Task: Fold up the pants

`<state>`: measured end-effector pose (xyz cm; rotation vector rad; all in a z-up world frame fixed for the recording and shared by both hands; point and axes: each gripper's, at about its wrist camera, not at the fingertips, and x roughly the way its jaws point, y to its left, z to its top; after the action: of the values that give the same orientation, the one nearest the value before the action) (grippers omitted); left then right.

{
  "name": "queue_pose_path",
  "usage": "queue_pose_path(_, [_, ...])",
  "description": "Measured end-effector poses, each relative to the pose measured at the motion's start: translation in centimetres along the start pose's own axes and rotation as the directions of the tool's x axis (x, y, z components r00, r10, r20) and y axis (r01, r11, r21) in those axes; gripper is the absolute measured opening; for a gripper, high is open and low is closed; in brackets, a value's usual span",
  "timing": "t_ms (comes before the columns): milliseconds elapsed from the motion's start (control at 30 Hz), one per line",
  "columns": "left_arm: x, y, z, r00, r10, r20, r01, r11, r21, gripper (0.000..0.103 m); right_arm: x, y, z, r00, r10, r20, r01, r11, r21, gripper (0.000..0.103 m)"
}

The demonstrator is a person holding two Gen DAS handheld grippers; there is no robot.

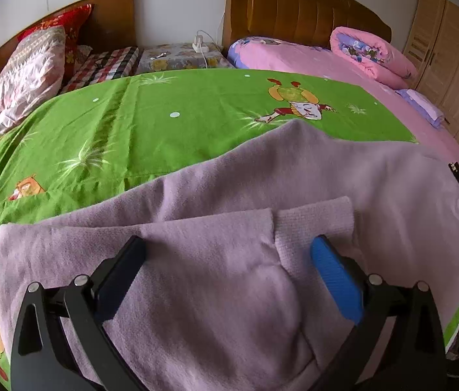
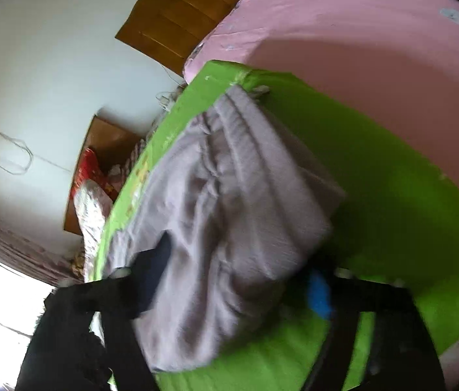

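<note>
Pants [image 1: 216, 260], soft and light purple, lie bunched on the green sheet [image 1: 164, 114] under my claws. My left claw [image 1: 229, 254] is apart. My right claw [image 2: 242, 270] straddles a blurry fold; I can't tell if it pinches.

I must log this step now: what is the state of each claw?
Left claw: open, fingers wide apart over the pants, holding nothing.
Right claw: pants between its fingers; picture blurred, grip cannot be told.
</note>
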<state>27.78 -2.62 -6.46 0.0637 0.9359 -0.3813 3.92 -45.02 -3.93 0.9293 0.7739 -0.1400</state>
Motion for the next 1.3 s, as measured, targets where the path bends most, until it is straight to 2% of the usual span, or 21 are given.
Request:
queue_pose_path(67, [-0.1,0.1,0.0,1.0,-0.002,-0.001,0.002,1.0,-0.001,0.102,0.0,-0.3,0.1,1.0,-0.011,-0.009,0.011,1.0,-0.006,0.058])
queue_pose_path(200, [-0.2,-0.1,0.0,1.0,0.003,-0.001,-0.003,1.0,0.0,0.102,0.9,1.8,0.2,0.994,-0.109,0.006,0.109,0.99,-0.091,0.063])
queue_pose_path(367, [-0.1,-0.1,0.0,1.0,0.017,0.001,-0.017,1.0,0.005,0.102,1.1,0.9,0.3,0.998,-0.052,0.032,0.052,0.999,0.001,0.064])
queue_pose_path(533, [-0.2,0.0,0.0,1.0,0.008,0.002,-0.008,1.0,-0.001,0.102,1.0,0.8,0.0,0.998,-0.05,0.044,0.049,0.999,0.007,0.064])
queue_pose_path(600, [-0.2,0.0,0.0,1.0,0.007,0.003,-0.007,1.0,-0.002,0.102,0.9,0.7,0.0,0.997,-0.052,0.054,0.052,0.999,0.01,0.057])
queue_pose_path(633, [-0.2,0.0,0.0,1.0,0.007,0.003,-0.007,1.0,-0.002,0.102,0.7,0.4,0.0,0.997,-0.058,0.058,0.058,0.998,0.004,0.049])
queue_pose_path(733, [-0.3,0.0,0.0,1.0,0.004,0.004,-0.004,1.0,-0.004,0.102,0.4,-0.7,-0.3,0.997,-0.027,0.078,0.025,0.999,0.022,0.041])
queue_pose_path(800, [-0.3,0.0,0.0,1.0,0.004,0.003,-0.004,1.0,-0.003,0.102,0.3,-0.7,-0.6,0.995,-0.027,0.1,0.025,1.0,0.014,0.039])
queue_pose_path(933, [-0.4,0.1,0.0,1.0,0.0,0.001,0.0,1.0,-0.005,0.102,-0.5,-0.6,-1.2,0.986,0.007,0.166,-0.019,0.997,0.069,0.036])
queue_pose_path(1067, [-0.5,0.1,-0.1,1.0,0.002,-0.002,-0.002,1.0,-0.002,0.102,-2.2,2.4,-0.9,0.972,0.046,0.23,-0.052,0.998,0.021,0.033])
queue_pose_path(1167, [-0.9,0.3,0.0,1.0,-0.006,0.003,0.006,1.0,-0.009,0.102,-3.6,7.0,-0.6,0.963,0.07,0.26,-0.055,0.996,-0.065,0.032])
queue_pose_path(1233, [-2.7,1.8,-0.2,0.998,-0.032,0.06,0.037,0.996,-0.084,0.101,-4.1,11.7,-1.0,0.956,0.098,0.276,-0.049,0.982,-0.181,0.029])
queue_pose_path(1267, [-4.2,2.9,-0.4,0.992,-0.065,0.11,0.08,0.988,-0.134,0.101,-4.1,14.9,-1.6,0.953,0.128,0.276,-0.053,0.964,-0.262,0.027])
queue_pose_path(1300, [-6.4,4.5,-0.9,0.976,-0.115,0.187,0.151,0.97,-0.191,0.101,-3.9,17.7,-2.4,0.95,0.147,0.274,-0.049,0.94,-0.337,0.027])
